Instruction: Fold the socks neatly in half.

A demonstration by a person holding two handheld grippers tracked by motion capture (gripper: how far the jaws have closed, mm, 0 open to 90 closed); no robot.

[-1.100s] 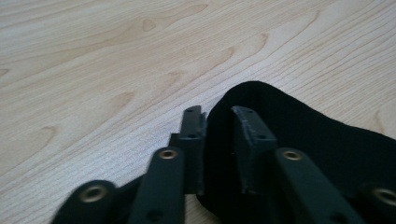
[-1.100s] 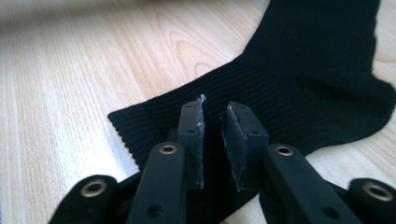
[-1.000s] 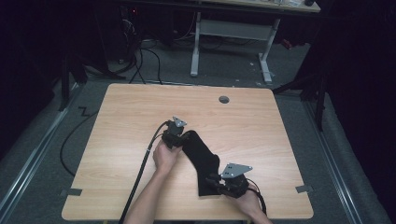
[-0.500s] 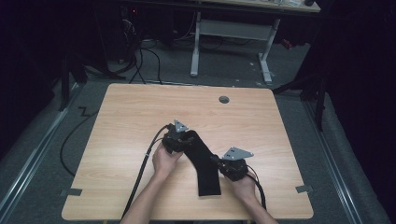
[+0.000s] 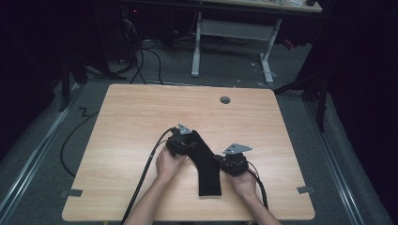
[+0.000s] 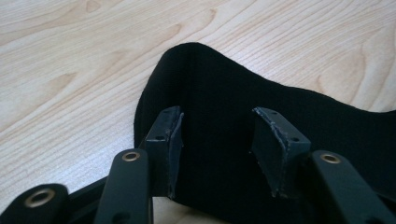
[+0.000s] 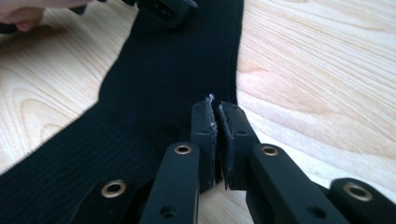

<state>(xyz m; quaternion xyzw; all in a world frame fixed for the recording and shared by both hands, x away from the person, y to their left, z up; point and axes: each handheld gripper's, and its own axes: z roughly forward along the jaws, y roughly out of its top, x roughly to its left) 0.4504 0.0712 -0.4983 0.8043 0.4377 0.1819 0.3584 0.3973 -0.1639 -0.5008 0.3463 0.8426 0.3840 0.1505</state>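
Writing: no brand, label or lettering can be read on any item.
Task's thing: a long black ribbed-knit fabric sock point(image 5: 204, 159) is laid flat on the near half of the table, bent partway along, between the two hands.
Left gripper point(image 5: 184, 140): it is held at the sock's upper end; in the left gripper view the jaws are seen spread apart over the black fabric point(image 6: 219, 107), having just been opening, with cloth under the gap and nothing squeezed.
Right gripper point(image 5: 224, 161): in the right gripper view the pads point(image 7: 204, 126) are seen pressed together at the sock's edge point(image 7: 154, 79); fabric is probably pinched between them, though this is hard to confirm.
Surface: a light wood-grain tabletop point(image 5: 141, 117) with a round grey cable grommet point(image 5: 225, 100).
Room: dark grey carpeted floor point(image 5: 42, 140), black cables point(image 5: 145, 56), and a white-legged desk frame point(image 5: 230, 33) beyond.
View difference: the grain and rib texture are resolved by the gripper views; the room is given by the high view.
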